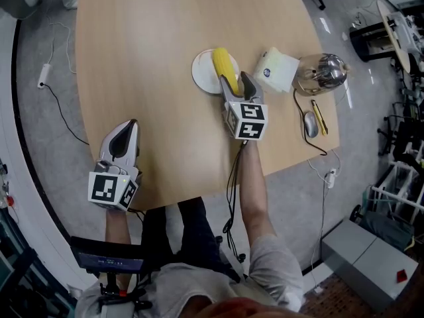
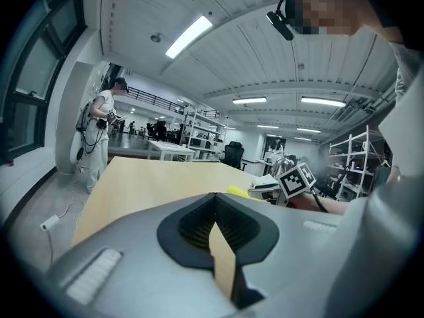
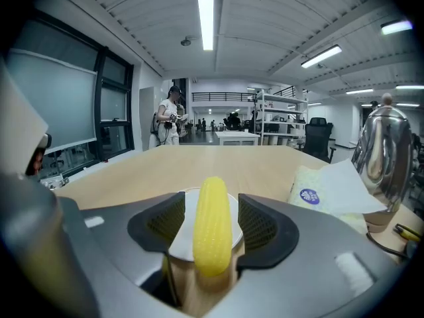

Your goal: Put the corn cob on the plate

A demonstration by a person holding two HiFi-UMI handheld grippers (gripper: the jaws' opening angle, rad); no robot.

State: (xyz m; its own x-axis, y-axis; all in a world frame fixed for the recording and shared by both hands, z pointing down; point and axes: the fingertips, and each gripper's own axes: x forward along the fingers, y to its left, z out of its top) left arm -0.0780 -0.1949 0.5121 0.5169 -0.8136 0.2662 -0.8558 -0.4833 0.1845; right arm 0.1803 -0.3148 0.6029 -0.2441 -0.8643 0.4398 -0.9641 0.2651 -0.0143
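Right now the right gripper (image 3: 212, 205) has its jaws spread, one either side of the near end of the corn cob (image 3: 212, 234), with a sliver of gap showing on each side. Cob lies across the white plate (image 1: 201, 71), near end overhanging the rim towards the gripper. Left gripper (image 1: 132, 124) rests well apart, near the table's front edge; jaws pressed together at the tips, nothing between them.

Surface: round, pale wood table (image 1: 146, 52), matt and mostly bare. Just right of the plate sits a pale yellow tissue pack (image 1: 278, 71) with a blue round label. Beyond it stands a shiny metal kettle (image 1: 324, 73). Near the right edge lie a grey mouse (image 1: 310, 124) and a yellow-and-black pen-like tool (image 1: 320, 116), side by side.

Room: grey floor, with a white cable (image 1: 56, 101) trailing past the table's left side. Large open workspace with a white ribbed ceiling and long strip lights (image 3: 206, 22). Dark-framed windows (image 3: 63, 105) run along the left. Metal shelving (image 3: 278, 114) and a black office chair (image 3: 320, 136) stand at the back. A person in white (image 3: 170, 121) stands far beyond the table.
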